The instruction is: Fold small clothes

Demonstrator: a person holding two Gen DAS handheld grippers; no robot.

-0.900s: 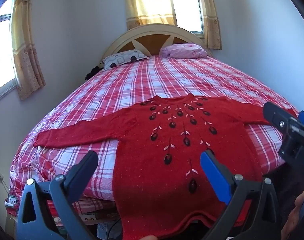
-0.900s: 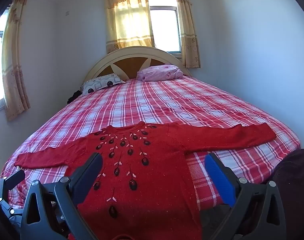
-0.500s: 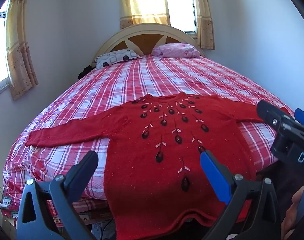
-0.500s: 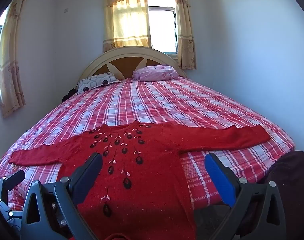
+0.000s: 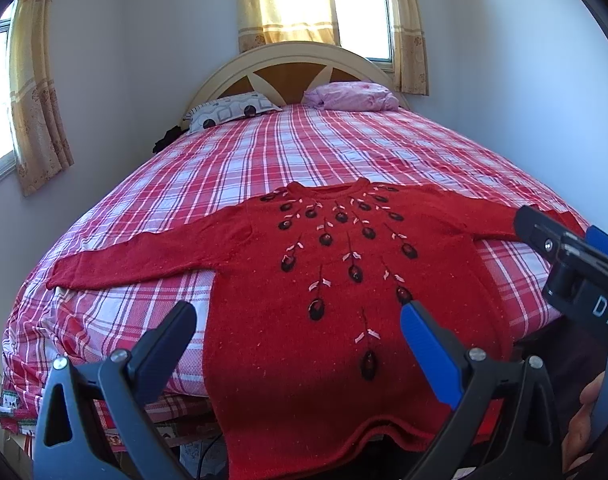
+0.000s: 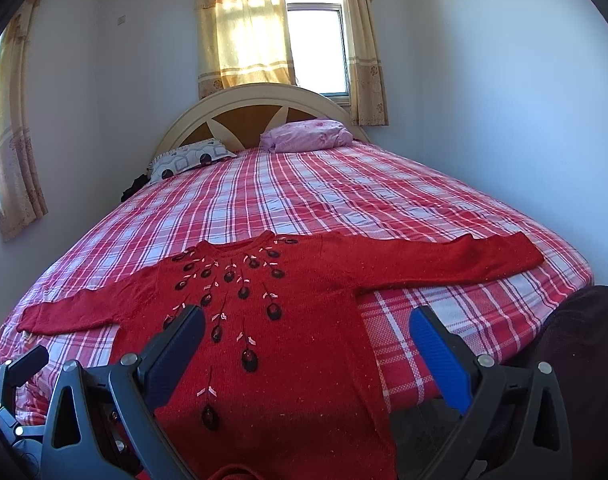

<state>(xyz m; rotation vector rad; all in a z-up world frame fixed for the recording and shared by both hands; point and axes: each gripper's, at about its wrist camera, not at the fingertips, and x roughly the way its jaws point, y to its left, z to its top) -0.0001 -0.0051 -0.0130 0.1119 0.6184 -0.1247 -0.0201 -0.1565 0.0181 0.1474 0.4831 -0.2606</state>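
My left tool point(image 5: 296, 336) and right tool point(image 6: 306, 336) both gape empty at lower frame above the red knitted sweater point(image 5: 344, 280), spread flat on the red-checked bed point(image 5: 304, 152).

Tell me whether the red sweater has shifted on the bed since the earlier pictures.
No. The red sweater still lies spread on the plaid bedspread, hem over the foot edge, both sleeves stretched sideways.

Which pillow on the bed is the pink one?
The pink pillow is the plain one on the right by the headboard. The other pillow, to its left, is white with grey shapes and dark dots.
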